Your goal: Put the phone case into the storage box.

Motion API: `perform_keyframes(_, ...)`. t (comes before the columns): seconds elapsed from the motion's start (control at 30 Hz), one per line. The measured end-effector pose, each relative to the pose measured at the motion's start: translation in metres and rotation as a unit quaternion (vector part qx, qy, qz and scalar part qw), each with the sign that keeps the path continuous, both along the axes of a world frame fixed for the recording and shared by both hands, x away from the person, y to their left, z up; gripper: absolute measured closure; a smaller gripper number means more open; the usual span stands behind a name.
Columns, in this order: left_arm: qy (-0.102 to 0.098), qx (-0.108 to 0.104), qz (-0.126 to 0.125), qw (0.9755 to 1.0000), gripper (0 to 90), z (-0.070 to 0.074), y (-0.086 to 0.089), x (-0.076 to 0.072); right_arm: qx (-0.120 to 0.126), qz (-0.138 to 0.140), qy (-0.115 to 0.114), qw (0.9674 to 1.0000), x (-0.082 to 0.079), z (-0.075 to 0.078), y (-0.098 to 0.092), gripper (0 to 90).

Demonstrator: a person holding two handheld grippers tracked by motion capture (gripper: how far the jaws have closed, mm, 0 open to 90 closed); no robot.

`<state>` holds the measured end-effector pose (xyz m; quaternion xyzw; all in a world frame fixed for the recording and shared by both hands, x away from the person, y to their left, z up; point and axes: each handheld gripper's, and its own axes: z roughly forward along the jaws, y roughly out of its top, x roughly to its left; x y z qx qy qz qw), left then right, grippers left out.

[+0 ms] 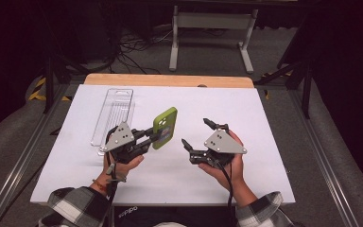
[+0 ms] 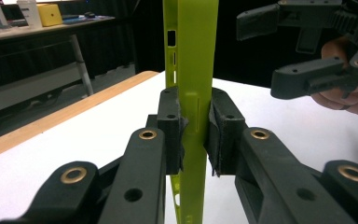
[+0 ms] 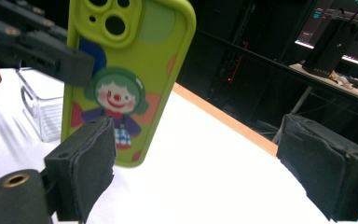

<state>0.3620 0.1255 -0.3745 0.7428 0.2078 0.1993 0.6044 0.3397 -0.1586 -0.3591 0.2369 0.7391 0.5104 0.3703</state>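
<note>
- High view: left gripper (image 1: 155, 136) is clamping a green phone case (image 1: 165, 127) upright at frame centre, above the white table (image 1: 246, 109).
- Right gripper (image 1: 196, 133) is hovering just right of it, jaws spread, empty.
- Clear plastic tray (image 1: 114, 113) is lying upper left, behind the left gripper.

The phone case (image 3: 126, 79) is lime green, printed with a green-haired, red-nosed clown. The tray (image 1: 113, 113) is clear plastic. The desk (image 1: 264, 142) is white, wood-edged. Sleeves are black-and-white plaid.
</note>
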Motion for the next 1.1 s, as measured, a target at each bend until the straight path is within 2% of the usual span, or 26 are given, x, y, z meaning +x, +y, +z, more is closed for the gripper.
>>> perform_keyframes(0.23,-0.003,-0.002,0.002,1.0000,77.9,0.002,0.004,0.000,-0.011,0.000,0.000,0.9999,-0.002,-0.006,-0.010,11.1)
perform_keyframes(0.37,-0.006,-0.002,0.002,1.0000,77.9,0.004,0.007,0.000,0.001,-0.008,-0.011,0.9999,-0.005,-0.010,-0.018,11.6)
perform_keyframes(0.7,-0.012,-0.007,0.003,0.9999,77.9,0.007,0.011,-0.001,-0.022,-0.012,0.008,0.9997,-0.006,-0.021,-0.030,9.2)
perform_keyframes(0.73,-0.010,-0.001,0.001,1.0000,77.8,0.008,0.012,-0.001,-0.023,-0.013,0.008,0.9996,-0.006,-0.022,-0.032,9.1)
perform_keyframes(0.93,-0.016,-0.007,0.006,0.9998,77.9,0.009,0.016,-0.001,-0.025,-0.009,0.010,0.9996,-0.008,-0.026,-0.035,8.3)
perform_keyframes(1.1,-0.019,-0.004,0.006,0.9998,77.9,0.012,0.021,-0.001,-0.032,-0.009,0.009,0.9994,-0.010,-0.030,-0.036,8.1)
